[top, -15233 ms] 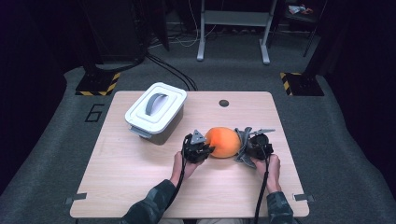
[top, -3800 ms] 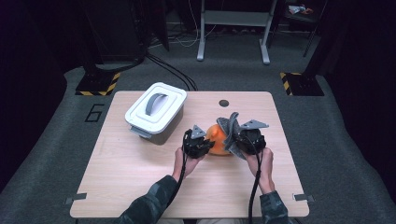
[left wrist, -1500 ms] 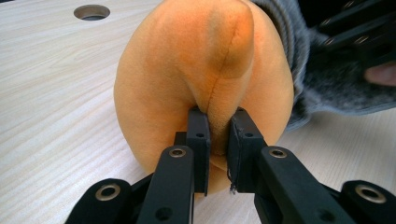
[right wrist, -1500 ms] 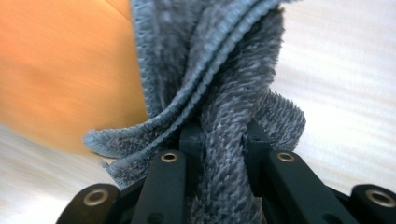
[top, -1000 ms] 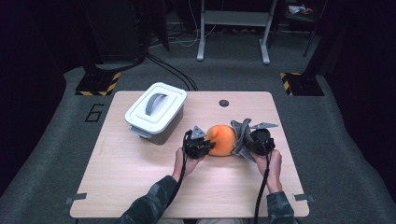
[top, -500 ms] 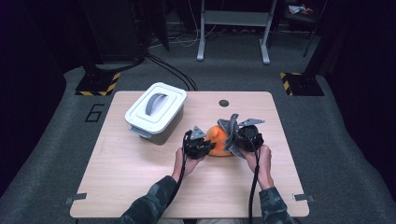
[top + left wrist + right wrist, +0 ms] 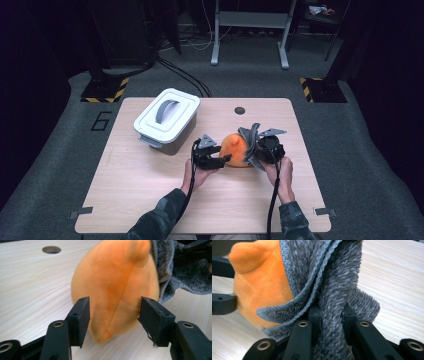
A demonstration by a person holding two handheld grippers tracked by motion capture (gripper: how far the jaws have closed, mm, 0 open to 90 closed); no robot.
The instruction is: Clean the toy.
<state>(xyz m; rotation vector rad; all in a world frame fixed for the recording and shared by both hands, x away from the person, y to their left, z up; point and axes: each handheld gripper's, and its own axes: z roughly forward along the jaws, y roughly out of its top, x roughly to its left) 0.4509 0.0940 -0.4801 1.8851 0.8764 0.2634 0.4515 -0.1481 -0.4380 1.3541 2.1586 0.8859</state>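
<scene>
My left gripper (image 7: 113, 315) has just been opening: its jaws stand apart on either side of the orange plush toy (image 7: 117, 287), the pads no longer squeezing it. My right gripper (image 7: 329, 312) is clamped tight on a fold of the grey fleece cloth (image 7: 332, 277) draped against the toy's far side. Toy rests mid-table (image 7: 150, 200), right of the white lidded box (image 7: 167, 117).
</scene>
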